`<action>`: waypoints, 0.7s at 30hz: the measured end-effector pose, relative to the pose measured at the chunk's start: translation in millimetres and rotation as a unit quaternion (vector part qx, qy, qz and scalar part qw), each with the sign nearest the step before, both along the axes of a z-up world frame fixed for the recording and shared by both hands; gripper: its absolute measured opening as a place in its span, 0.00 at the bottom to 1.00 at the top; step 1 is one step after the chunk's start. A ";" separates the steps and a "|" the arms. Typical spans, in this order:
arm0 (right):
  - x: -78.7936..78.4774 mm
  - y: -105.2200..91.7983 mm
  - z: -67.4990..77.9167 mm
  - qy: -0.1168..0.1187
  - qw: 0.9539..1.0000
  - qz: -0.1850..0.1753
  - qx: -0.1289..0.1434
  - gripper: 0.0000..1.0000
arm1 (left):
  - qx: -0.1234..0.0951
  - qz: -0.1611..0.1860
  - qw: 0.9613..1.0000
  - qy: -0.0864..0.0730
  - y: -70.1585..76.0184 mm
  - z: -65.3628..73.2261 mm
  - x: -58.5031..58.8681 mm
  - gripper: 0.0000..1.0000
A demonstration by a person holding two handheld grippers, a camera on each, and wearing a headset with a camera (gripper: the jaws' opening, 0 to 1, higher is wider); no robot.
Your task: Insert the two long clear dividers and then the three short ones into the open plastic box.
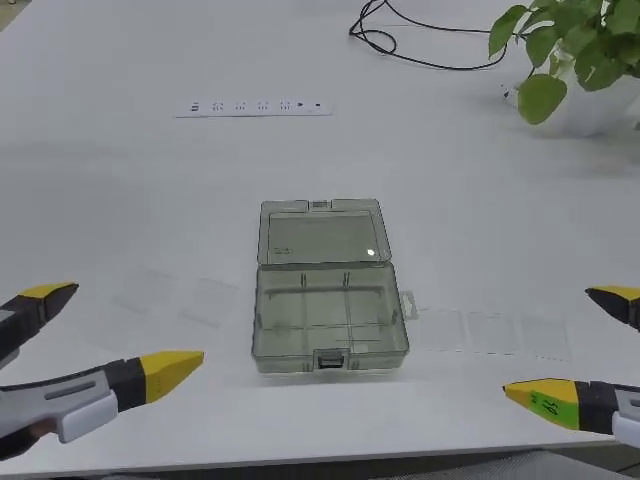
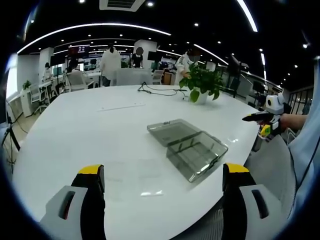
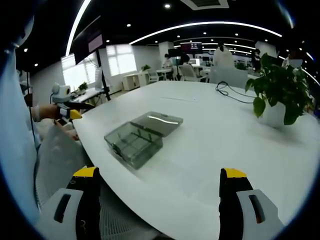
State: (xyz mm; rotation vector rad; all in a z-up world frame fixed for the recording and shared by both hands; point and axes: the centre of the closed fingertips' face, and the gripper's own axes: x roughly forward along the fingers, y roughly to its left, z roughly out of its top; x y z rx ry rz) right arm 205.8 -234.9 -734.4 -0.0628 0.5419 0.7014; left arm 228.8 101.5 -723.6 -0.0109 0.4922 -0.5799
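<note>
A smoky clear plastic box (image 1: pixel 330 315) stands open mid-table, its lid (image 1: pixel 322 232) laid back flat behind it. Faint lines cross its inside; I cannot tell whether they are dividers. Three short clear dividers (image 1: pixel 492 331) lie in a row just right of the box. Fainter clear pieces (image 1: pixel 190 300) lie flat to its left. My left gripper (image 1: pixel 120 328) hovers open at the lower left, holding nothing. My right gripper (image 1: pixel 562 343) hovers open at the lower right, also holding nothing. Both stay well apart from the box (image 2: pixel 196 151) (image 3: pixel 133 143), and their own views (image 2: pixel 162 180) (image 3: pixel 157 182) show the jaws wide.
A white power strip (image 1: pixel 253 107) lies at the back of the table. A black cable (image 1: pixel 420 45) loops beyond it. A potted plant (image 1: pixel 575 50) stands at the back right. The table's front edge runs just under both grippers. People sit at desks far off.
</note>
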 end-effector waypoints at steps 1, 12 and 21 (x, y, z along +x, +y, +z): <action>-0.1 0.0 -0.2 0.000 1.000 0.000 0.000 1.00 | 0.000 0.000 1.000 0.000 0.1 0.0 -0.1 1.00; -1.2 1.2 -2.5 0.002 1.000 0.001 0.002 1.00 | 0.002 0.004 1.000 0.013 3.5 -10.1 -3.9 1.00; -2.2 1.7 -3.2 0.004 1.000 0.002 0.002 1.00 | 0.001 0.006 1.000 0.023 4.1 -17.8 -5.6 1.00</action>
